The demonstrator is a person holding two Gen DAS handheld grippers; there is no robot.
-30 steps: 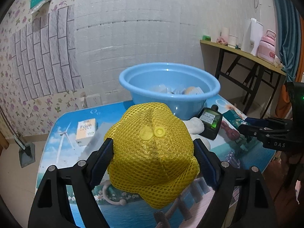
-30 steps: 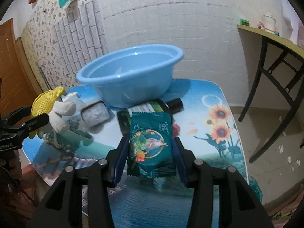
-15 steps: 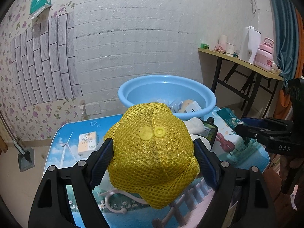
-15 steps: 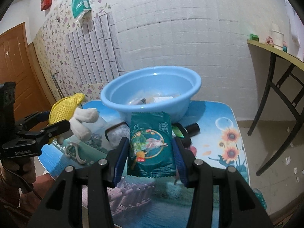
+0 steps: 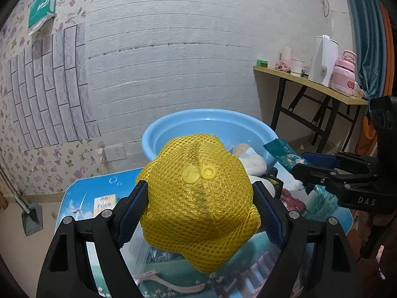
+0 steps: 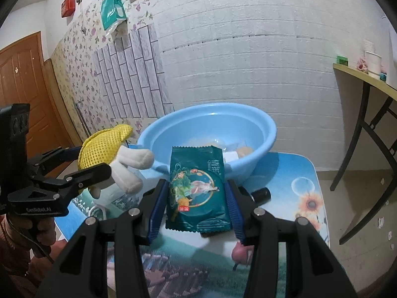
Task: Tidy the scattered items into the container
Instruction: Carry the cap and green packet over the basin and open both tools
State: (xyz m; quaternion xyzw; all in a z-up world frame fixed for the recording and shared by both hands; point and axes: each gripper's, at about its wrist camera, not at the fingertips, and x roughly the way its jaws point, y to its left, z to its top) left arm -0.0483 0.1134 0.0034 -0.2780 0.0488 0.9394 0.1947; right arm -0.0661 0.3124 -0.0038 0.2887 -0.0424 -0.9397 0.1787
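Far left in the right wrist view: left gripper (image 6: pixel 82 171) clamped on a yellow mesh plush toy (image 6: pixel 104 146), white stuffed limbs dangling toward the basin. Same grip from the left wrist view: blue pads pressed into both sides of the toy (image 5: pixel 201 198), held above the printed tabletop (image 5: pixel 82 193), with a small Face box (image 5: pixel 105 204) lying flat at left. Centre: light-blue plastic basin (image 6: pixel 265 134) on the table near the white brick wall, a few pale items already inside. Just in front of its rim: right gripper (image 6: pixel 196 203) pinching a teal snack packet (image 6: pixel 196 186) upright by its side edges. Right: a black bottle cap (image 6: pixel 260 195) on the table. Likely risks: slick packet sliding out of the edge-only pinch, or the toy's loose limbs catching the basin rim and tipping it; also both grippers crowding one opening. Compared with a second ago: both loads higher and closer to the basin, its interior now visible.
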